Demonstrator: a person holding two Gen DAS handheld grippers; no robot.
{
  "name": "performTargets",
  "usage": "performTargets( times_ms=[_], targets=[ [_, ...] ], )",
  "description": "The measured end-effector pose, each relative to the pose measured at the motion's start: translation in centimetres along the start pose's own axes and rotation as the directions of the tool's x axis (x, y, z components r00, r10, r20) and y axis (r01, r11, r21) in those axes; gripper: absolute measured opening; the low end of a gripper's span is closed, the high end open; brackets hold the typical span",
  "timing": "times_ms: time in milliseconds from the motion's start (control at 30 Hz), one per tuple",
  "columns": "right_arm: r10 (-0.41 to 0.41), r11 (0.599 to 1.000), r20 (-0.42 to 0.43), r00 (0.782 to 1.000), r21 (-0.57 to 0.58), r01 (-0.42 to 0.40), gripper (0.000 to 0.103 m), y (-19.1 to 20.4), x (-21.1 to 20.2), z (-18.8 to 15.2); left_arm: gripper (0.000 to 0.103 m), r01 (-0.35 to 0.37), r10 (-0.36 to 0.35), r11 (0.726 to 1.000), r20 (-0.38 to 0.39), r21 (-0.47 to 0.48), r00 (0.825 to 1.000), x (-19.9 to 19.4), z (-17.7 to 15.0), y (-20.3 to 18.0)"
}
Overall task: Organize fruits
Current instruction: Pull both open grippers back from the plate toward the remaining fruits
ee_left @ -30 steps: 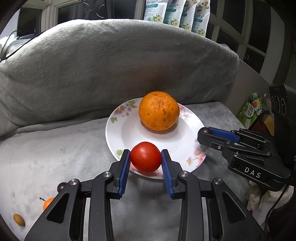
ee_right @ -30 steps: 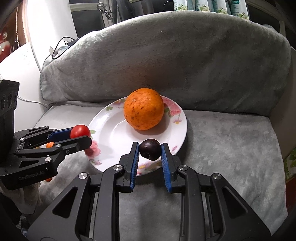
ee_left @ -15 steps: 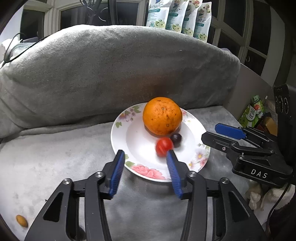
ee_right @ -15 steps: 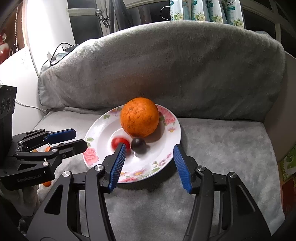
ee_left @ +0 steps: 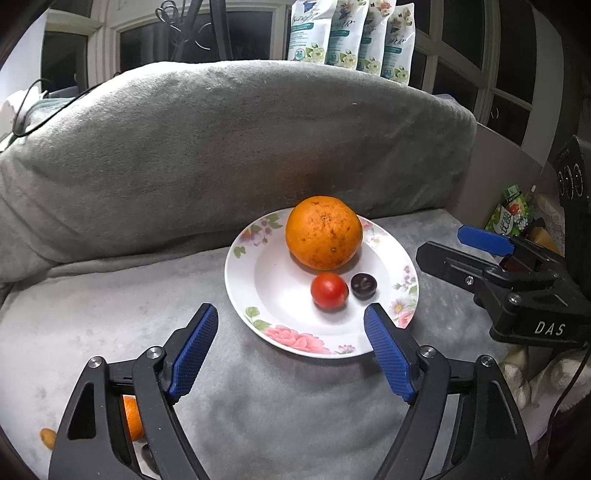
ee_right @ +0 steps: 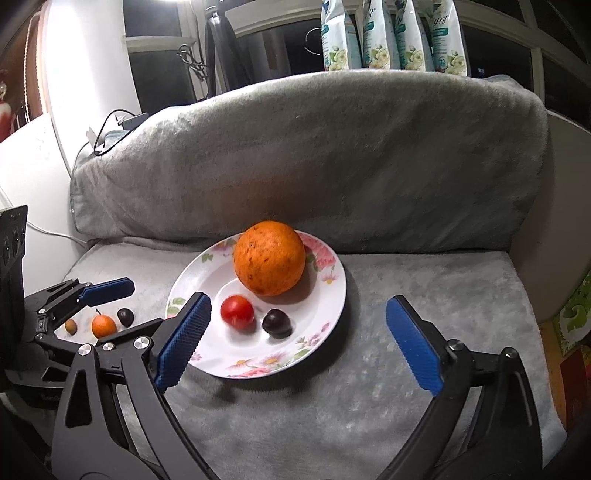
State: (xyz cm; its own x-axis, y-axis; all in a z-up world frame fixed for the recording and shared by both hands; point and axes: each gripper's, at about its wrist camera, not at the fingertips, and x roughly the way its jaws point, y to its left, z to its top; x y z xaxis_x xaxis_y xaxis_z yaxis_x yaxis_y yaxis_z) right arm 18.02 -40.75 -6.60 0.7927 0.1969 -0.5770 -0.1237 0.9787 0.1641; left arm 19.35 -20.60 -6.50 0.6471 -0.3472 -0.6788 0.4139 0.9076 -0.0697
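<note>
A white floral plate (ee_left: 258, 280) (ee_right: 207, 273) lies on the grey blanketed seat. On it sit a large orange (ee_left: 323, 232) (ee_right: 269, 257), a red tomato (ee_left: 329, 290) (ee_right: 237, 312) and a dark plum (ee_left: 364, 284) (ee_right: 277, 322). My left gripper (ee_left: 291, 352) is open and empty, just in front of the plate. My right gripper (ee_right: 299, 341) is open and empty, in front of the plate's near rim. The left gripper also shows in the right wrist view (ee_right: 107, 288), and the right gripper in the left wrist view (ee_left: 480, 240).
Left of the plate on the blanket lie a small orange fruit (ee_right: 104, 326) (ee_left: 131, 417), a second dark plum (ee_right: 125, 316) and a small tan fruit (ee_right: 70, 326) (ee_left: 48, 437). A tall grey cushion (ee_left: 221, 147) rises behind. Packets stand on the sill (ee_right: 395, 33).
Both grippers let go of their fruit and drew back. The tomato and the dark plum now rest on the plate, and both jaws stand wider open.
</note>
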Motion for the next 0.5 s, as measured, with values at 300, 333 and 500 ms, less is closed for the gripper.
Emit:
performTargets(
  times_ms=[300,333,500],
  targets=[
    [-0.018,1.000,0.029,0.999,-0.019,0.018,0.098,0.9,-1.6,0.2,0.082,0.002,-0.002,1.000,0.044,-0.005,0.999,-2.2,0.2,0.0],
    [-0.017,1.000,0.034,0.999,-0.020,0.018,0.098,1.1,-1.9,0.2,0.082,0.004,-0.004,1.000,0.051,-0.008,0.999,-2.6,0.2,0.0],
    [-0.017,1.000,0.055,0.998,-0.007,0.018,0.098,1.7,-3.1,0.4,0.082,0.008,-0.007,1.000,0.083,-0.019,0.997,-4.4,0.1,0.4]
  ],
)
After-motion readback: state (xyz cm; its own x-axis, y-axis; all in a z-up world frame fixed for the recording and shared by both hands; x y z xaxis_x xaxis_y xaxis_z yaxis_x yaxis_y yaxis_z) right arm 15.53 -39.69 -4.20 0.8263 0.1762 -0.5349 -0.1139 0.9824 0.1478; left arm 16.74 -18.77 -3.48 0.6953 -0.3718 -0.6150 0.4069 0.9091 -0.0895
